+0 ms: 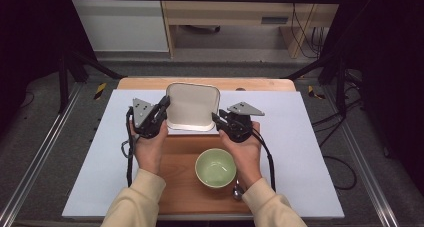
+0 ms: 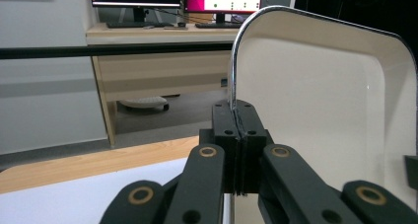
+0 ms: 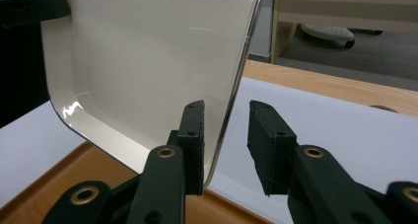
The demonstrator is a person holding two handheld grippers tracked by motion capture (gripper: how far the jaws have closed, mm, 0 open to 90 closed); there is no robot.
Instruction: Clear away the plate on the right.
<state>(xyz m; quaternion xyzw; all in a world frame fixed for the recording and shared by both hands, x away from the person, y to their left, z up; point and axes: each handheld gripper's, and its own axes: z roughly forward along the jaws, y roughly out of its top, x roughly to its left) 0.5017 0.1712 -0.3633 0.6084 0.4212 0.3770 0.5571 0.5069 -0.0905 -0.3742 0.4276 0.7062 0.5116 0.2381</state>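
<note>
Cream tray point(image 2: 325, 105) rim clamped in the left gripper point(image 2: 238, 116). Right gripper point(image 3: 226, 135) released, jaws apart, rim between them.

Cream long sleeves point(image 1: 137, 199); each black claw point(image 1: 164, 103) carries brass-ringed pivots, a grey triangular plate point(image 1: 141, 110) and a black cable point(image 1: 128, 159).

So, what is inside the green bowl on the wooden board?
The green bowl looks empty in the high view: its pale inner bottom shows, with nothing lying in it. What lies under it on the wooden board is covered.
</note>
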